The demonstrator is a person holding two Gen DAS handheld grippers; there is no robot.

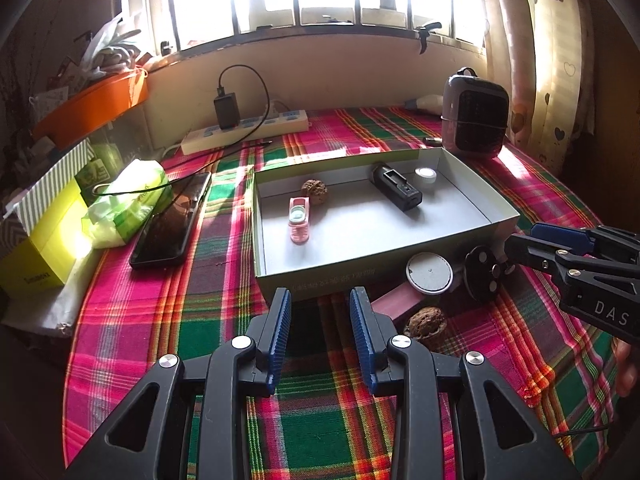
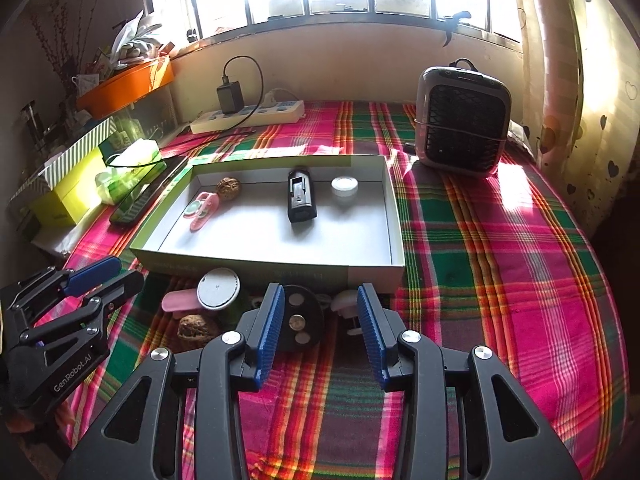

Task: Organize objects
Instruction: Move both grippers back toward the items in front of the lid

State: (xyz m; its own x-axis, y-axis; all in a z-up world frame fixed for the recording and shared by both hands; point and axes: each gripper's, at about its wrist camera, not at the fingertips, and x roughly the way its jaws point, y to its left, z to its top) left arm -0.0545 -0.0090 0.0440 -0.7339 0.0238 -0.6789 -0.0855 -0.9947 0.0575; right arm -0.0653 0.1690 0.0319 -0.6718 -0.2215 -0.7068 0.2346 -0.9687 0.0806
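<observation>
A: From the left wrist view, where are the loose things?

B: They lie just outside the near wall of the box (image 1: 472,184), toward its right corner: a white lid (image 1: 429,273), a black disc (image 1: 482,274), a walnut (image 1: 425,326). The left tool (image 1: 320,332) is released and empty, in front of the box wall; the things are to its right.

A: And from the right wrist view?

B: The right tool (image 2: 321,330) is also released, holding nothing. The black disc (image 2: 298,322) stands directly ahead, between its fingers, against the box (image 2: 396,216). I judge the right tool is nearer.
</observation>
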